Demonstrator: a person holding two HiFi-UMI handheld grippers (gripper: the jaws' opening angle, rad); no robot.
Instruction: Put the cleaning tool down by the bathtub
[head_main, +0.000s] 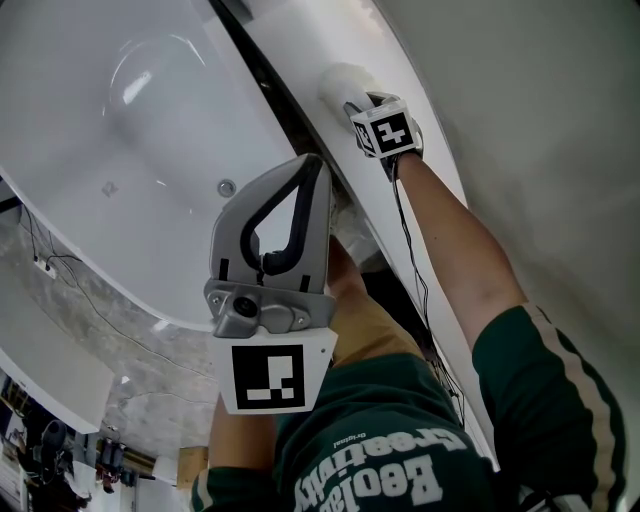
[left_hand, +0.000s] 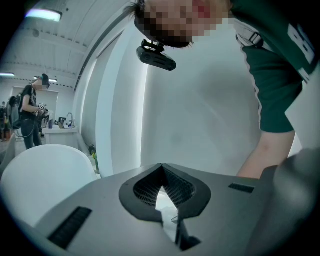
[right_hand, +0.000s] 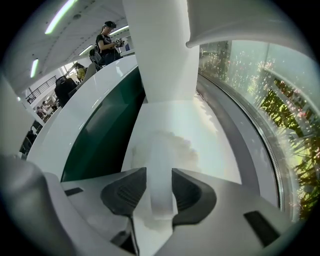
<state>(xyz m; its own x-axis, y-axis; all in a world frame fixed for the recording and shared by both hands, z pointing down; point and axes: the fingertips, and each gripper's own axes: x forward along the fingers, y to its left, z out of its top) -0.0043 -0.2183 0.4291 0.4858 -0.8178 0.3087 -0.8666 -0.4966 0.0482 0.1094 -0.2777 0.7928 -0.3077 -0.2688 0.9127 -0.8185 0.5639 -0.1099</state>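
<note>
The white bathtub (head_main: 120, 120) fills the upper left of the head view. The cleaning tool (head_main: 338, 85), white with a fluffy head, lies on the white ledge (head_main: 440, 150) beside the tub. My right gripper (head_main: 362, 108) reaches over it. In the right gripper view the tool's pale handle (right_hand: 161, 170) runs between the jaws of my right gripper (right_hand: 159, 189), with a thin gap on the left side, so the jaws stand open around it. The fluffy head (right_hand: 175, 147) rests on the ledge. My left gripper (head_main: 316, 172) hovers mid-frame, and its jaws (left_hand: 161, 172) are shut on nothing.
A dark gap (head_main: 262, 75) separates the tub from the ledge. The tub's drain (head_main: 227, 187) lies left of my left gripper. A thick white upright shape (right_hand: 160, 55) rises just beyond the tool. People stand far off (right_hand: 107, 37), (left_hand: 27, 115). A cable runs along my right arm.
</note>
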